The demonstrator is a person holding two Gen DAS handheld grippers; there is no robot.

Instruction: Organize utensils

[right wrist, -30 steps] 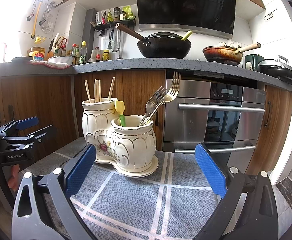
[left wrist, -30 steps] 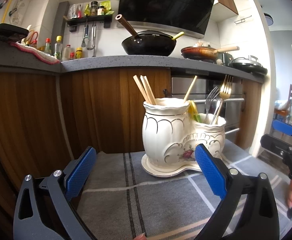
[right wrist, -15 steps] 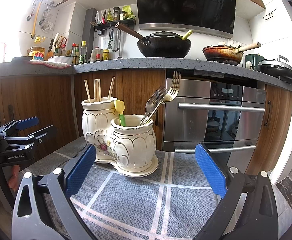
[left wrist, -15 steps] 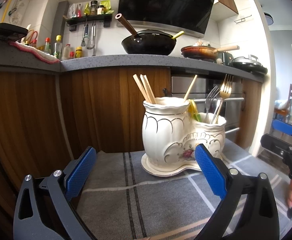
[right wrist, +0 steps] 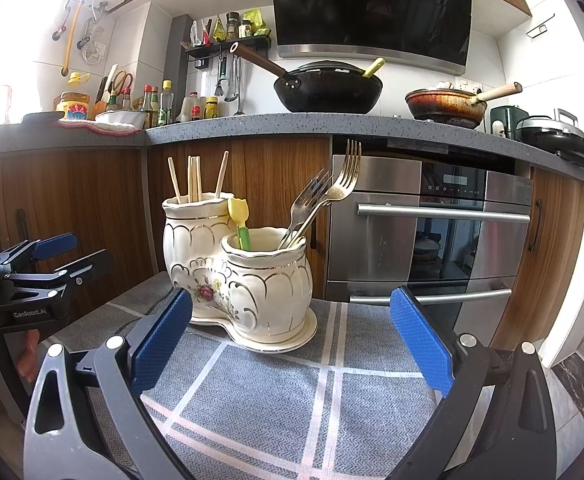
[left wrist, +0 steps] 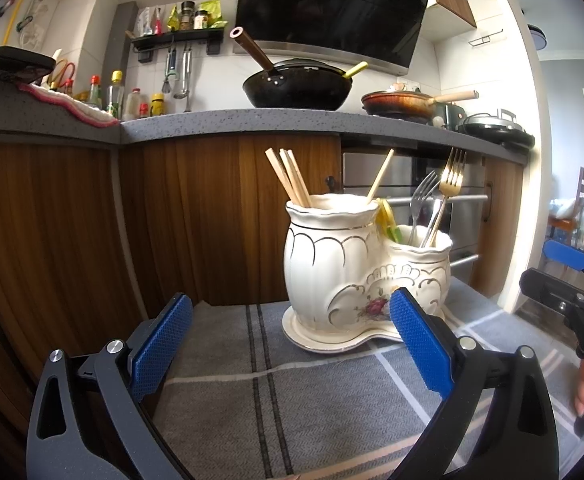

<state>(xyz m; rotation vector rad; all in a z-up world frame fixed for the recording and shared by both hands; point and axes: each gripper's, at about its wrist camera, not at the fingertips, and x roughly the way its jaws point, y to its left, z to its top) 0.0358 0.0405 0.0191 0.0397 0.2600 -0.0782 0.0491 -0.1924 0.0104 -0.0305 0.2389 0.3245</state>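
Observation:
A cream ceramic double holder [left wrist: 356, 276] [right wrist: 243, 272] stands on a grey checked cloth [left wrist: 292, 392] [right wrist: 275, 392]. Its taller pot holds several wooden chopsticks [left wrist: 292, 178] [right wrist: 193, 178]. Forks [left wrist: 438, 196] [right wrist: 324, 196] and a small yellow-green utensil [right wrist: 240, 220] stand in the lower pot. My left gripper [left wrist: 289, 344] is open and empty, a short way in front of the holder. My right gripper [right wrist: 289, 340] is open and empty too, facing the holder from the other side. Each gripper shows at the edge of the other's view, held by a hand.
Behind the cloth run wooden cabinet doors [left wrist: 91, 232] and a steel oven [right wrist: 432, 232]. The grey counter [right wrist: 292, 124] above carries a black wok [right wrist: 328, 88], a brown pan [right wrist: 448, 106], bottles [right wrist: 159, 100] and an appliance [right wrist: 552, 136].

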